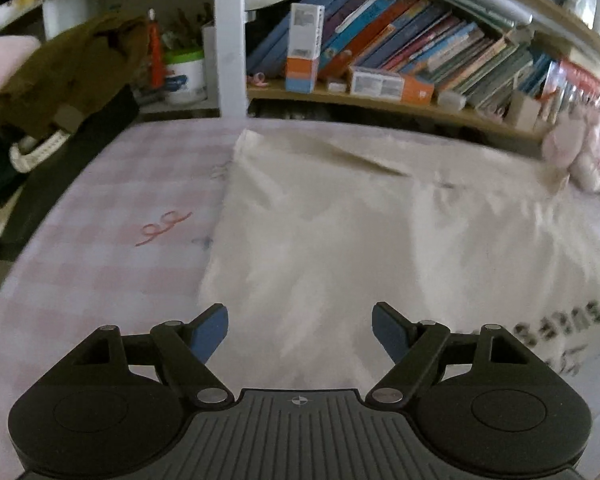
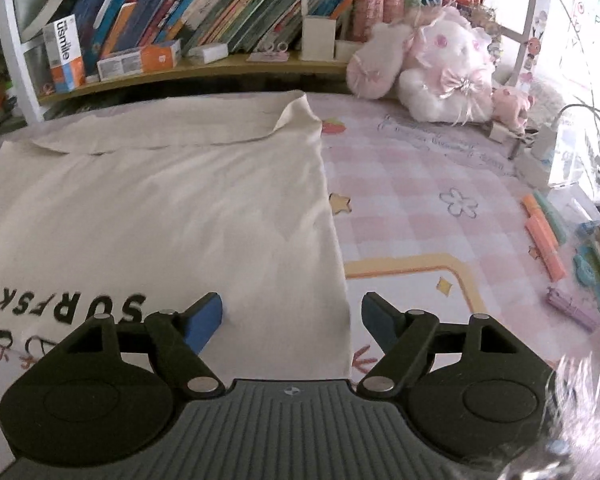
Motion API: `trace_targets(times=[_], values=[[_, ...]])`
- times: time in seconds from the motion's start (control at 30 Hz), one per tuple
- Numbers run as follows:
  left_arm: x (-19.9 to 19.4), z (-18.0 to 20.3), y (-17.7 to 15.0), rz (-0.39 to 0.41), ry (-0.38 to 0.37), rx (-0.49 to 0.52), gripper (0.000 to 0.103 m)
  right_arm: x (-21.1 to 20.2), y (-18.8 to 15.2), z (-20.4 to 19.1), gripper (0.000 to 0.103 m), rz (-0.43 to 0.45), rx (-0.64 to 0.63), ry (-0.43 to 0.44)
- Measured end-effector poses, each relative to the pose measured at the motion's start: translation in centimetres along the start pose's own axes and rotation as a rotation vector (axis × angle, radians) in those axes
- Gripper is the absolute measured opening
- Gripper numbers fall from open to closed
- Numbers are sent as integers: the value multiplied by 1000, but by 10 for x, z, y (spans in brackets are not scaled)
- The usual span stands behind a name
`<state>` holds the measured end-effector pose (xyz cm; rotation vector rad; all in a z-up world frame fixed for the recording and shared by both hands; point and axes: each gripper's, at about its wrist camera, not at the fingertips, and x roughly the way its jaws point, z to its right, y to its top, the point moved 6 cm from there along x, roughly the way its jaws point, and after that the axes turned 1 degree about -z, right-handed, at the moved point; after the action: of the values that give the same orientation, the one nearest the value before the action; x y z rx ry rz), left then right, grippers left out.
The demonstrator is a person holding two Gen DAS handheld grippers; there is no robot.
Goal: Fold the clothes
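Right wrist: books (image 2: pixel 204 4) fill bookshelf (image 2: pixel 204 66); cream garment (image 2: pixel 160 208) flat.

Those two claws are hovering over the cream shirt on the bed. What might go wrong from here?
Two risks, judging by the pictures. The far edge of the cream shirt is already flipped over, so a fold may trap that crease. The right claw, open, straddles the shirt's side edge and could pinch the pink checked sheet too. The left claw, also open, holds nothing.

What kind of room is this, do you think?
Probably a child's bedroom or study corner: a bookshelf crammed with picture books, a pink plush toy, and a cream garment spread on a pink checked cover.
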<state>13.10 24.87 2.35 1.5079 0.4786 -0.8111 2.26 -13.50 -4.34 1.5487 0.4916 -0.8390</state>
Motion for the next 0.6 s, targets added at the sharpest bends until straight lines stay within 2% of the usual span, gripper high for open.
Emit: trace_targets(times=[0.07,0.13,0.2,0.23,0.33,0.47,0.6], values=[[6,13,5,6,-27,15,81,0,3,1,74,8,-2,-3],[13,34,9,-1,-53,77,81,3,2,2,69,-6,0,-10],[18,51,8,-10,-72,139,81,5,1,7,60,-19,16,-16],[17,58,7,-7,-78,165,81,4,0,11,59,-21,32,-17],[10,58,4,7,-76,203,81,1,-2,25,57,-26,87,-15],[0,26,-8,-3,2,145,81,0,-6,40,47,-57,166,21],[-2,-16,-31,-42,77,27,81,5,-9,41,38,-96,204,67]])
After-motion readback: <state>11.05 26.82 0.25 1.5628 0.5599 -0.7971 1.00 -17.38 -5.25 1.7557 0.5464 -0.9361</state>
